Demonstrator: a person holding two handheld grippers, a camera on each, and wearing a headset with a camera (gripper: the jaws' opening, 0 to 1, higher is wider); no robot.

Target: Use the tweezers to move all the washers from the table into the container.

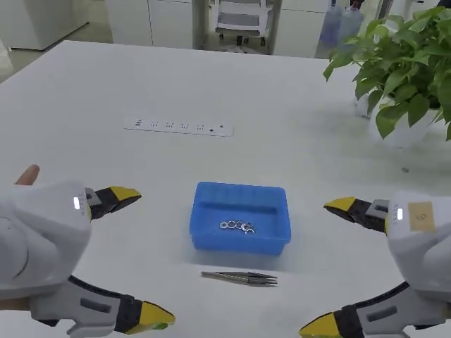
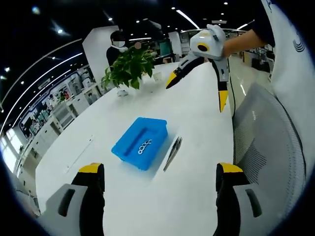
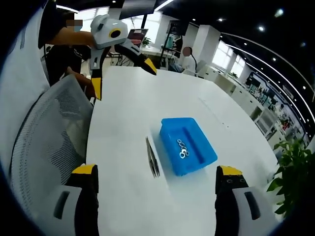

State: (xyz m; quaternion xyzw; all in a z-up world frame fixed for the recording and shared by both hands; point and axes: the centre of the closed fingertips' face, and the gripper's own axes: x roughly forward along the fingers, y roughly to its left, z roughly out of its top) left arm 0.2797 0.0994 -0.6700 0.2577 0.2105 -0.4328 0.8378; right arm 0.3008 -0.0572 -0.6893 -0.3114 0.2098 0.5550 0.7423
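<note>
A blue container [image 1: 240,218] [image 2: 140,142] [image 3: 187,145] stands mid-table with several metal washers [image 1: 237,226] [image 2: 144,145] [image 3: 182,148] lying inside it. Metal tweezers [image 1: 239,278] [image 2: 173,153] [image 3: 152,157] lie flat on the table just in front of the container. My left gripper [image 1: 141,257] [image 2: 160,178] [image 3: 120,64] hovers open to the left of the container, holding nothing. My right gripper [image 1: 328,267] [image 3: 155,179] [image 2: 197,86] hovers open to the right, also holding nothing. Both are apart from the tweezers.
A white power strip [image 1: 179,127] lies behind the container. A potted green plant [image 1: 405,77] [image 2: 129,66] stands at the far right of the white table [image 1: 106,84]. A mesh chair [image 3: 49,142] [image 2: 266,142] sits at the table's near edge. People stand in the background.
</note>
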